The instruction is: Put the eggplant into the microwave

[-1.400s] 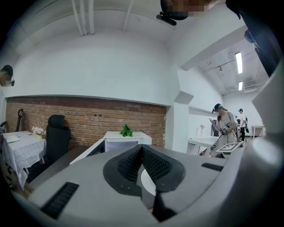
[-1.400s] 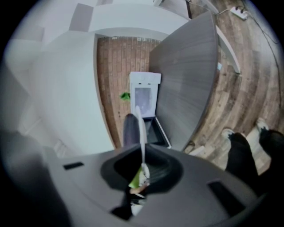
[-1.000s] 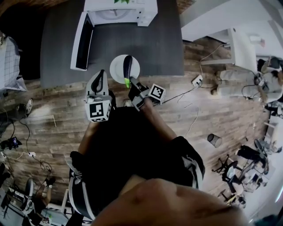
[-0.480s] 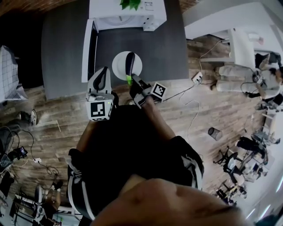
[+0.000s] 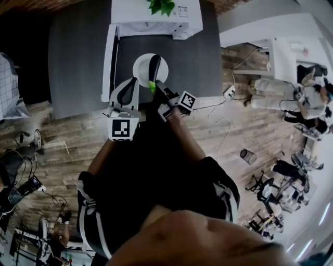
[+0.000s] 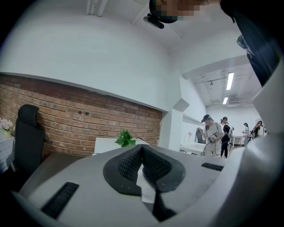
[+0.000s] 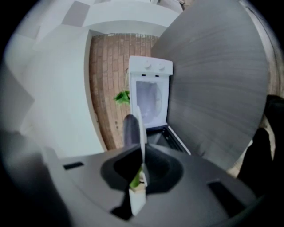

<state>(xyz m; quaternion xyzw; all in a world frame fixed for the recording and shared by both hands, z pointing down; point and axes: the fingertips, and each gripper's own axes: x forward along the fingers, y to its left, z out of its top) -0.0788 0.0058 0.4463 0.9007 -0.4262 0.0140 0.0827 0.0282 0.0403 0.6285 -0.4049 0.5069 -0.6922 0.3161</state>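
One eggplant (image 5: pixel 154 66) on plate (image 5: pixel 139 68), tip toward microwave (image 5: pixel 156 15)

Grey table (image 5: pixel 78 62) bears white microwave (image 5: pixel 156 18), door open.

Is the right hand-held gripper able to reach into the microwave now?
Probably yes. The microwave has its door swung open sideways, and nothing sits between its opening and the right hand-held gripper holding the plate with the eggplant.

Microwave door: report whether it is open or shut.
Open. In the head view the door stands swung out at the left of the microwave, and the right gripper view looks straight into the cavity.
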